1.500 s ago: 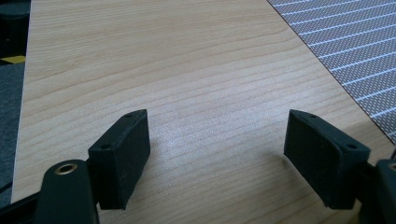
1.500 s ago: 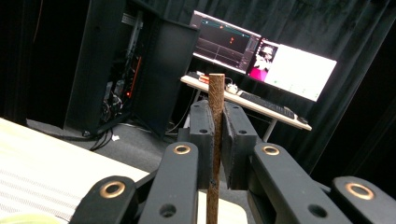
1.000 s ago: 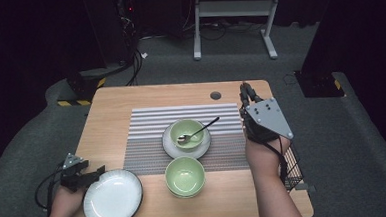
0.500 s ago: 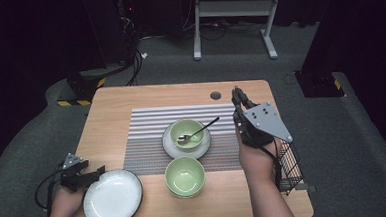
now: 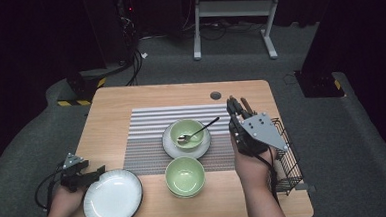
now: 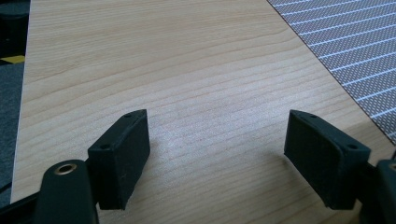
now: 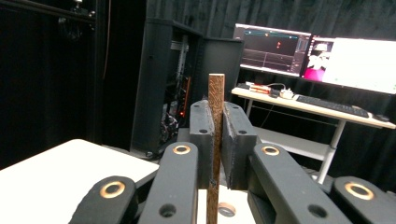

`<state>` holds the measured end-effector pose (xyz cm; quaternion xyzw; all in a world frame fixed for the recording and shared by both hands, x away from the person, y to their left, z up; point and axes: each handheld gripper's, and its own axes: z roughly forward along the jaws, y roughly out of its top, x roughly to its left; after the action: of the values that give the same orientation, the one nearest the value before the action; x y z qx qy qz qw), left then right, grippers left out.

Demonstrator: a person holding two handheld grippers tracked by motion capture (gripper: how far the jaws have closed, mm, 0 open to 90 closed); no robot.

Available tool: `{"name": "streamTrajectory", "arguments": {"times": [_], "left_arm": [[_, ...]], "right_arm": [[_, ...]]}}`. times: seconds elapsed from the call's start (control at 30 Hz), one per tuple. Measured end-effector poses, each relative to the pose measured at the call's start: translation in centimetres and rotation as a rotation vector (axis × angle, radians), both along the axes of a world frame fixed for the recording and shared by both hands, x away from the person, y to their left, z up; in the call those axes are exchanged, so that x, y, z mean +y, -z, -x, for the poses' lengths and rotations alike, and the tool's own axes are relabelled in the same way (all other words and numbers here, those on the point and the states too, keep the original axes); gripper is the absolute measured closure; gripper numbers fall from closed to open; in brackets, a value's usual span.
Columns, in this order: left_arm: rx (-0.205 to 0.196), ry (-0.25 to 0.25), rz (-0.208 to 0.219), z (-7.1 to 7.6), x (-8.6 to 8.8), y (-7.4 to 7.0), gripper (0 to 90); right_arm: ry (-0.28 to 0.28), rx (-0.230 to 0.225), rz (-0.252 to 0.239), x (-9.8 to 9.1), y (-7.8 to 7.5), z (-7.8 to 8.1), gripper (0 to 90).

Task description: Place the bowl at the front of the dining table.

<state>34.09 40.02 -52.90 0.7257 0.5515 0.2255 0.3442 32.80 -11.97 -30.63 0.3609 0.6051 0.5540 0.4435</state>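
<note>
Right gripper [image 7: 215, 140] clamped on a wooden stick [image 7: 215, 98]; left gripper [image 6: 224, 158] open, empty; spoon [image 5: 197, 132] in far bowl [image 5: 187, 131], near bowl [image 5: 184, 175] empty

Bright table, dark surroundings, sharp.

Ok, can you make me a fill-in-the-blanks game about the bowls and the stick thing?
1. The spoon lies in the far green ____.
2. The right gripper is shut on a thin brown ____.
3. The left gripper has its jaws ____ over bare wood.
4. The white plate sits near the table's front ____ corner.

Missing words: bowl; stick; open; left
</note>
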Motion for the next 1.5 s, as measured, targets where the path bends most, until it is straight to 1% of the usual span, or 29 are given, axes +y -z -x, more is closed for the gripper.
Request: {"name": "streamTrajectory", "arguments": {"times": [0.07,0.17,0.23,0.3,0.33,0.37,0.4,0.43,0.6,0.73,0.8,0.87,0.9,1.0,1.07,1.13,1.2,1.3,1.33,1.37,1.43,1.47,1.5], "left_arm": [[0.0,0.001,0.001,0.0,0.0,0.0,22.4],[0.011,0.007,-0.012,-0.2,0.0,-0.1,21.9],[0.028,0.013,-0.019,-0.4,0.0,-0.3,20.9],[0.035,0.007,-0.026,-0.5,0.0,-0.4,19.7],[0.031,0.007,-0.026,-0.5,0.0,-0.6,19.2],[0.026,0.013,-0.016,-0.5,0.1,-0.8,18.6],[0.016,0.025,-0.01,-0.5,0.1,-1.1,16.0],[0.007,0.031,-0.014,-0.4,0.0,-1.4,15.0],[-0.031,0.049,-0.034,-0.6,-0.8,-3.0,14.9],[-0.052,0.06,-0.03,-0.7,-1.1,-4.1,14.9],[-0.064,0.073,-0.033,-0.6,-1.5,-4.7,14.9],[-0.067,0.091,-0.022,-0.4,-1.9,-5.4,14.6],[-0.074,0.098,-0.017,-0.3,-2.1,-5.7,14.6],[-0.089,0.136,0.023,0.0,-3.0,-6.6,14.4],[-0.081,0.171,0.026,0.1,-3.9,-7.1,13.5],[-0.103,0.2,0.028,0.3,-4.8,-7.5,11.8],[-0.122,0.223,0.036,0.4,-5.7,-7.9,12.3],[-0.151,0.253,0.077,0.6,-7.1,-8.5,14.7],[-0.158,0.269,0.081,0.6,-7.5,-8.7,14.7],[-0.161,0.285,0.085,0.7,-8.1,-8.9,14.8],[-0.173,0.308,0.078,0.8,-9.2,-9.2,14.7],[-0.18,0.311,0.066,0.9,-9.7,-9.3,14.9],[-0.189,0.33,0.058,0.9,-10.2,-9.4,15.1]], "right_arm": [[-0.006,0.0,-0.004,-0.1,0.3,0.1,83.8],[-0.015,0.003,-0.006,-0.2,0.7,0.3,83.8],[-0.02,0.004,-0.005,-0.3,0.9,0.5,83.8],[-0.025,0.002,-0.009,-0.4,1.0,0.6,83.8],[-0.027,0.0,-0.009,-0.4,1.1,0.7,83.8],[-0.031,0.0,-0.013,-0.4,1.1,0.7,83.8],[-0.034,0.0,-0.016,-0.4,1.1,0.8,83.8],[-0.037,-0.001,-0.019,-0.5,1.1,0.8,83.8],[-0.05,-0.011,-0.032,-0.3,1.0,1.0,83.8],[-0.061,-0.017,-0.039,-0.1,0.9,1.2,83.8],[-0.063,-0.018,-0.045,0.0,0.8,1.3,83.8],[-0.069,-0.019,-0.057,0.0,0.7,1.3,83.8],[-0.071,-0.018,-0.063,-0.1,0.6,1.3,83.8],[-0.082,-0.022,-0.078,0.0,0.4,1.3,83.8],[-0.088,-0.026,-0.08,0.2,0.2,1.4,83.8],[-0.104,-0.023,-0.088,0.4,0.1,1.4,83.8],[-0.111,-0.024,-0.087,0.8,0.1,1.4,83.8],[-0.123,-0.024,-0.084,1.3,0.1,1.4,83.8],[-0.128,-0.023,-0.085,1.5,0.1,1.4,83.8],[-0.132,-0.023,-0.086,1.7,0.1,1.5,83.7],[-0.141,-0.021,-0.09,2.0,0.1,1.5,83.7],[-0.145,-0.022,-0.09,2.2,0.0,1.5,83.8],[-0.149,-0.023,-0.09,2.3,0.0,1.5,83.8]]}}
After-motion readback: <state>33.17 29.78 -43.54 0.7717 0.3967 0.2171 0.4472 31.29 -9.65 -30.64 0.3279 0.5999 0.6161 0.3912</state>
